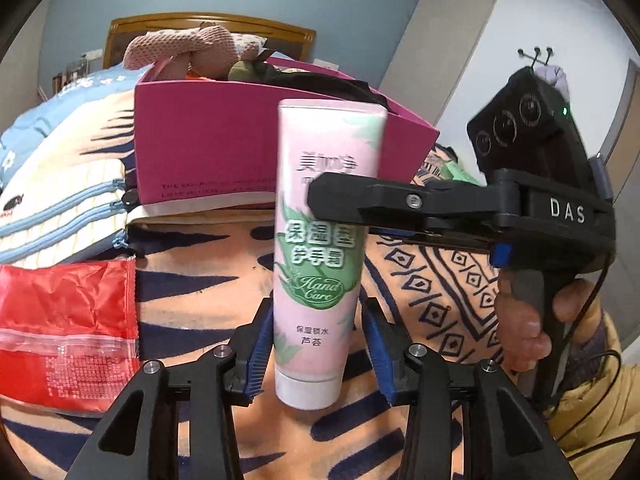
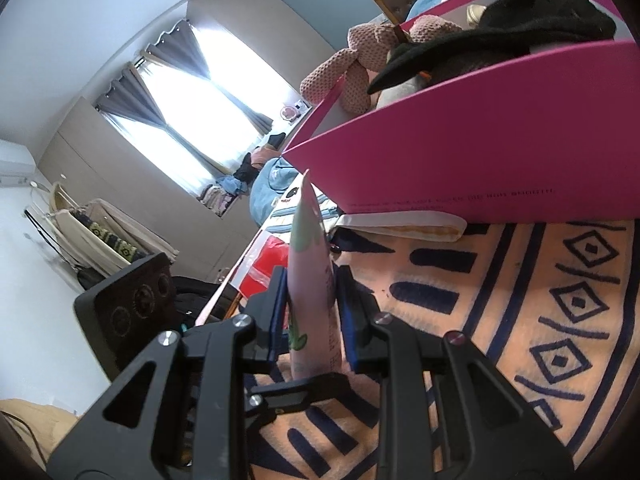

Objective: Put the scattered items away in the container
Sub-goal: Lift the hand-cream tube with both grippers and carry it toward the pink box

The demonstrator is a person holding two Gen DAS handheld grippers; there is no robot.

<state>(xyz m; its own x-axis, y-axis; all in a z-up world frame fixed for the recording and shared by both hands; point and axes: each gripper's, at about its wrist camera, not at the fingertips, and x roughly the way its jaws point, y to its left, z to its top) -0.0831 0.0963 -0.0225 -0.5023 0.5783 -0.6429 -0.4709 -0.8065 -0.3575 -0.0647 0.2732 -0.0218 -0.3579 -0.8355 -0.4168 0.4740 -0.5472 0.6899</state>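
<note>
In front of the pink box, the hand cream tube is held upright above the blanket, cap down and crimped end up. It is clamped by the right gripper. The left gripper is spread around its lower part, not touching.

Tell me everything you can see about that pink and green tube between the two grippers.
The hand cream tube looks like soft plastic, pale pink with green leaf artwork, Chinese text and "Hand Care". Its white cap points toward the left gripper, whose blue-padded jaws flank it near the cap without clearly pressing. The right gripper straddles its middle. It hangs above the patterned blanket, before the magenta box.
</note>
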